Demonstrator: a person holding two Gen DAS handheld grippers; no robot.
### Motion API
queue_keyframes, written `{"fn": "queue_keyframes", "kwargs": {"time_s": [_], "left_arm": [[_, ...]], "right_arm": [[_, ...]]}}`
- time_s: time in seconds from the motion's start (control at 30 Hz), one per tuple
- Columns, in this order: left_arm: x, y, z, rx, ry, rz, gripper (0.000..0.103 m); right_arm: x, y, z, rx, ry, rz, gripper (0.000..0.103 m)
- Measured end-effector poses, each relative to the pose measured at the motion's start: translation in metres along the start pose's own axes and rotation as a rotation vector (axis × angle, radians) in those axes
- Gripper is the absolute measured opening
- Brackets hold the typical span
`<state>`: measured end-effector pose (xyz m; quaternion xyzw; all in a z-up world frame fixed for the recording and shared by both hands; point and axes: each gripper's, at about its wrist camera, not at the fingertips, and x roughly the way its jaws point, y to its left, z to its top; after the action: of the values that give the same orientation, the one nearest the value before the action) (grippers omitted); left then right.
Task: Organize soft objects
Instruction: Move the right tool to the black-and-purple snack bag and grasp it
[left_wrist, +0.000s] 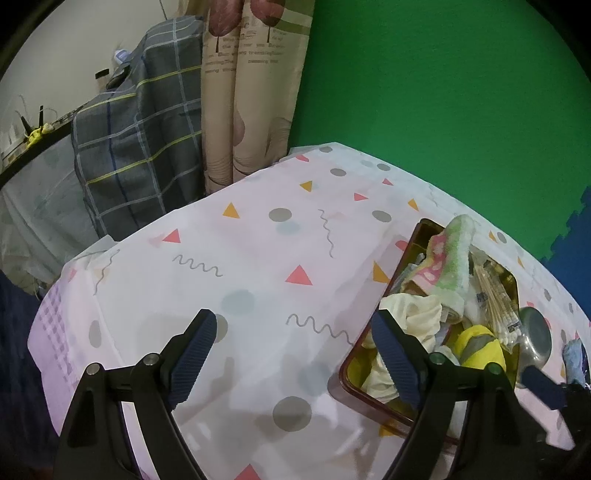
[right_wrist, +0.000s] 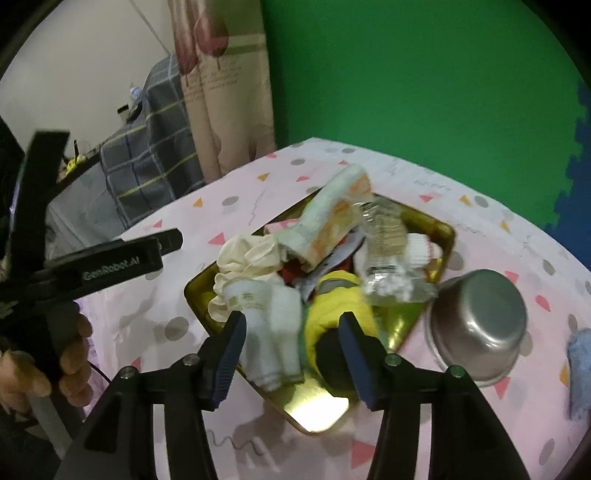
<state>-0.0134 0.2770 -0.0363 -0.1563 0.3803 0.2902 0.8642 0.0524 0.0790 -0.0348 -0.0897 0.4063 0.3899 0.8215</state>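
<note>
A gold tray (right_wrist: 317, 413) on the patterned tablecloth holds a heap of soft things: a cream cloth (right_wrist: 251, 258), a white sock pair (right_wrist: 273, 332), a yellow and black plush (right_wrist: 332, 317), a pastel towel (right_wrist: 325, 218) and a clear packet (right_wrist: 388, 258). My right gripper (right_wrist: 291, 343) is open and hovers just above the white socks and the plush. My left gripper (left_wrist: 291, 343) is open and empty over the tablecloth, its right finger at the tray's left edge (left_wrist: 347, 373). The towel (left_wrist: 450, 258) and plush (left_wrist: 476, 343) show there too.
A steel pot (right_wrist: 480, 325) lies on its side right of the tray, also in the left wrist view (left_wrist: 532, 343). A blue cloth (right_wrist: 580, 369) lies at the far right. A plaid-covered chair (left_wrist: 140, 140) and curtain (left_wrist: 251, 92) stand behind the table.
</note>
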Motion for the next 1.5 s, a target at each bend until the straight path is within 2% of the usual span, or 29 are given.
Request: {"fn": "queue_keyframes", "kwargs": {"time_s": [0.27, 0.47, 0.8, 1.03, 1.2, 1.3, 1.5], "left_arm": [[-0.003, -0.007, -0.002, 0.034, -0.019, 0.008, 0.084], [-0.005, -0.013, -0.004, 0.062, -0.025, 0.010, 0.084], [-0.010, -0.023, -0.008, 0.107, -0.042, 0.015, 0.084], [-0.015, -0.035, -0.010, 0.150, -0.045, -0.012, 0.084], [-0.025, -0.054, -0.012, 0.201, -0.038, -0.048, 0.084], [-0.034, -0.074, -0.012, 0.251, -0.033, -0.075, 0.085], [-0.050, -0.132, -0.016, 0.356, -0.016, -0.172, 0.087]], "right_arm": [[-0.040, -0.037, -0.017, 0.057, -0.049, -0.087, 0.054], [-0.072, -0.087, -0.042, 0.139, -0.066, -0.172, 0.054], [-0.126, -0.197, -0.107, 0.308, -0.051, -0.443, 0.055], [-0.153, -0.267, -0.127, 0.366, -0.069, -0.566, 0.055], [-0.153, -0.312, -0.122, 0.364, -0.055, -0.586, 0.057], [-0.143, -0.335, -0.118, 0.357, -0.039, -0.554, 0.058], [-0.111, -0.364, -0.114, 0.313, 0.027, -0.526, 0.058]]}}
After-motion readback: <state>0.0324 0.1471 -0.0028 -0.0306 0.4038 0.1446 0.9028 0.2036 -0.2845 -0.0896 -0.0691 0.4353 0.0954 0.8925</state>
